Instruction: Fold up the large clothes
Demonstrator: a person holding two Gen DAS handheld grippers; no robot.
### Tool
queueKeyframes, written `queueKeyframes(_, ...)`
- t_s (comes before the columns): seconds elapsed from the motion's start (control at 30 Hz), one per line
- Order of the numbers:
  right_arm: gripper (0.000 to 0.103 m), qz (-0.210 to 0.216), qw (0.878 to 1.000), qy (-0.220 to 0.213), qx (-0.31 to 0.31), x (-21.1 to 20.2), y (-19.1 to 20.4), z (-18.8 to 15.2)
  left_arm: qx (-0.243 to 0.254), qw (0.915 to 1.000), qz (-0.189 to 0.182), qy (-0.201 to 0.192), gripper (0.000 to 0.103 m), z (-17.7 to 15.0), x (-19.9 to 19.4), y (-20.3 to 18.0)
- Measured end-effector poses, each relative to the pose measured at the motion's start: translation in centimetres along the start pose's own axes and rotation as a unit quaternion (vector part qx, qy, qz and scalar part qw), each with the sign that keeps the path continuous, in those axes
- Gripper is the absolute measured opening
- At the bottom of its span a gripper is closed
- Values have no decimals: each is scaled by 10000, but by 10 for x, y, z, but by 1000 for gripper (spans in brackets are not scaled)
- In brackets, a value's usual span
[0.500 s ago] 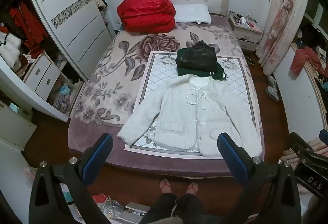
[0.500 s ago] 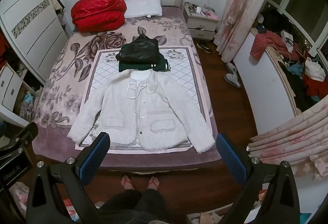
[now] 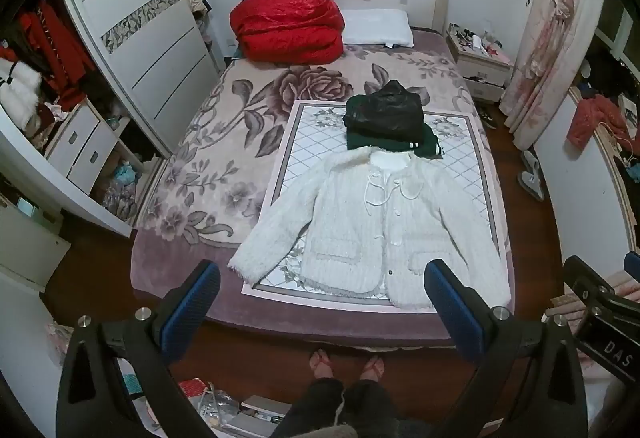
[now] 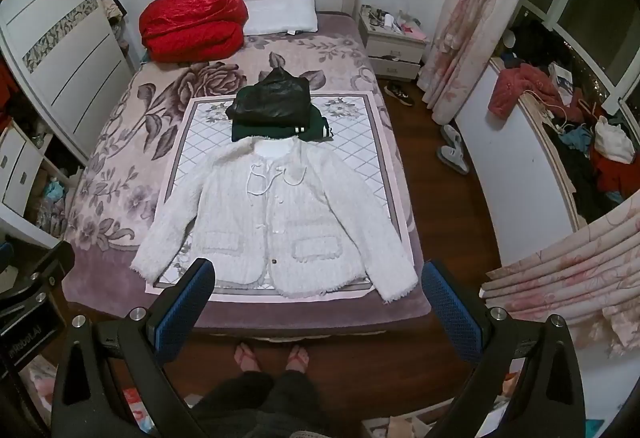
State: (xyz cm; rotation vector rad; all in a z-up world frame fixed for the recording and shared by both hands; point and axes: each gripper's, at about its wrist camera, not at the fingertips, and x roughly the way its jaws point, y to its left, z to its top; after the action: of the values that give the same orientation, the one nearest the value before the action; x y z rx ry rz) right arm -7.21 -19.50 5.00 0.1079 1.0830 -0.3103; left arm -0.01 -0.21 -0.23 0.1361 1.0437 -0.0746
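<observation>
Left gripper [image 3: 322,302] and right gripper [image 4: 318,300]: jaws spread wide, nothing held, hovering above bed's foot. White jacket [image 4: 276,222] beyond the tips, untouched, spread flat on patterned mat [image 4: 360,141]. Folded dark clothes [image 4: 276,109] just past collar.

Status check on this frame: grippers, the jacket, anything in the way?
Left gripper open, empty. Right gripper open, empty, both above bed edge. White jacket flat, unfolded, sleeves spread. Folded dark clothes stacked just beyond collar, nothing on jacket.
</observation>
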Motion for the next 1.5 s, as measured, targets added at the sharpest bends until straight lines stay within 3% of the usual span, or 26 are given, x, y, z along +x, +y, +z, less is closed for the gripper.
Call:
queueKeyframes(0.73, 103, -8, 10000, -54, 16, -6, 7, 7, -31, 10000, -47, -8, 103, 1, -1, 1)
queueKeyframes(1.33, 103, 28, 9999, -157, 23, -26, -6, 24, -34, 9999, -81, -65, 103, 9, 5, -37)
queueKeyframes(1.5, 103, 22, 9998, -178, 17, -25, -5, 21, -56, 9999, -109, -79, 103, 14, -8, -29)
